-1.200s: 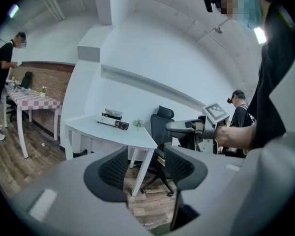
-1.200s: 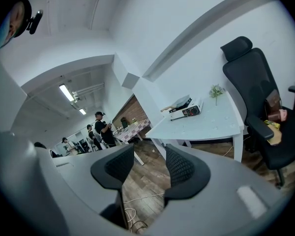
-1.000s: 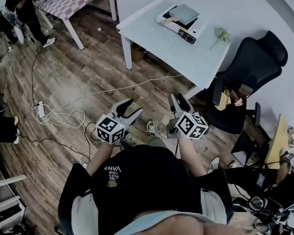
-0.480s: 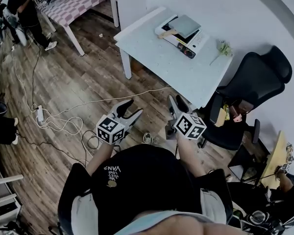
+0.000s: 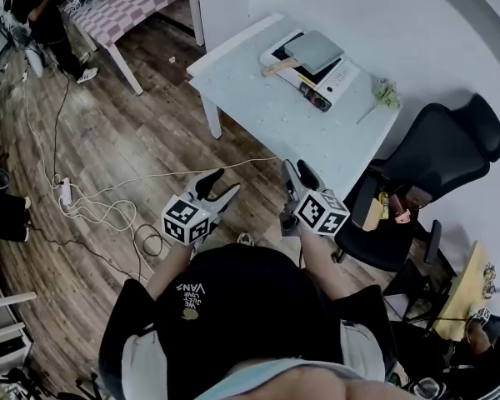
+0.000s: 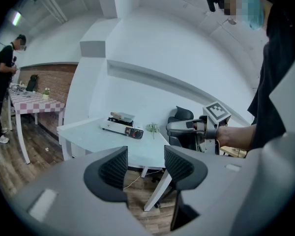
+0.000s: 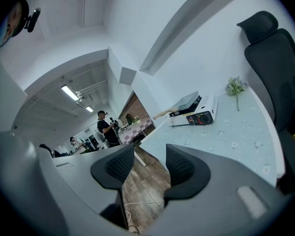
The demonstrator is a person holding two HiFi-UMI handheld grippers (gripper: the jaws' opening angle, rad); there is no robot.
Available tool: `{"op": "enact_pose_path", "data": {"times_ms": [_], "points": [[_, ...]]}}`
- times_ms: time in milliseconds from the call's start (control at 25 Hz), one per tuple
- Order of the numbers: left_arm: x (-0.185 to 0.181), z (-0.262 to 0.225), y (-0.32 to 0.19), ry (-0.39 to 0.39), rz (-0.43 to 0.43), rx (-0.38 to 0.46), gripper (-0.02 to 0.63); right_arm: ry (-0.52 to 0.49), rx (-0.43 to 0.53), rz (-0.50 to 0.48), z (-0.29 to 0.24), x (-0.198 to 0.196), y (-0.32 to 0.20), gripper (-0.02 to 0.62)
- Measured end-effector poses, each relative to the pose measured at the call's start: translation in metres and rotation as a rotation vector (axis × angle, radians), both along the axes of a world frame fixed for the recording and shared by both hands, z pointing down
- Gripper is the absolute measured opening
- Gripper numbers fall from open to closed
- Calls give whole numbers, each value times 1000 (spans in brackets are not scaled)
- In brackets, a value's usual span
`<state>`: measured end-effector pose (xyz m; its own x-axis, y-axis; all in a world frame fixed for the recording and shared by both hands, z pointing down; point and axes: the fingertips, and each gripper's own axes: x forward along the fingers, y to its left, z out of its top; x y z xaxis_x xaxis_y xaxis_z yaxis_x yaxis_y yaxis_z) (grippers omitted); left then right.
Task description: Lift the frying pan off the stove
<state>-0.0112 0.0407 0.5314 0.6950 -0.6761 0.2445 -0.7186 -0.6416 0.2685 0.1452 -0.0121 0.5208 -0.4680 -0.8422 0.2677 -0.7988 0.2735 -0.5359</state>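
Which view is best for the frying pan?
Head view: the grey square frying pan with its wooden handle shows from above on the white portable stove. Both gripper views show it small, nearly edge-on.

Frying pan point(image 5: 314, 50) on stove point(image 5: 327, 80) nr table's point(image 5: 250, 86) far edge: too small to tell what's inside; stove's dial markings illegible. Bystander point(image 5: 40, 15) top-left partly cut off by pic edge.

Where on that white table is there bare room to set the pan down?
The white table is bare from the stove forward to its near edges. The far side is crowded: stove, frying pan on it, plant sprig beside.
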Motion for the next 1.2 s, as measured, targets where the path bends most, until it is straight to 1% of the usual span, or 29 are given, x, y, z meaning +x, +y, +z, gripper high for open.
{"op": "enact_pose_path", "data": {"times_ms": [200,440,560,680,920,1200], "points": [[1,8,-12,-3,-2,-18,206,0,-12,-7,7,-1,-16,192],[-14,11,-37,10,17,-28,206,3,-34,13,12,-16,-37,192],[-21,11,-53,11,58,-43,206,3,-36,50,11,-23,-50,192],[-30,7,-73,2,113,-40,206,2,-31,96,5,-30,-65,192],[-51,2,-117,5,193,-34,206,2,-31,185,2,-44,-91,192],[-69,2,-152,-3,302,-33,206,-4,-23,293,0,-60,-110,192]]}}
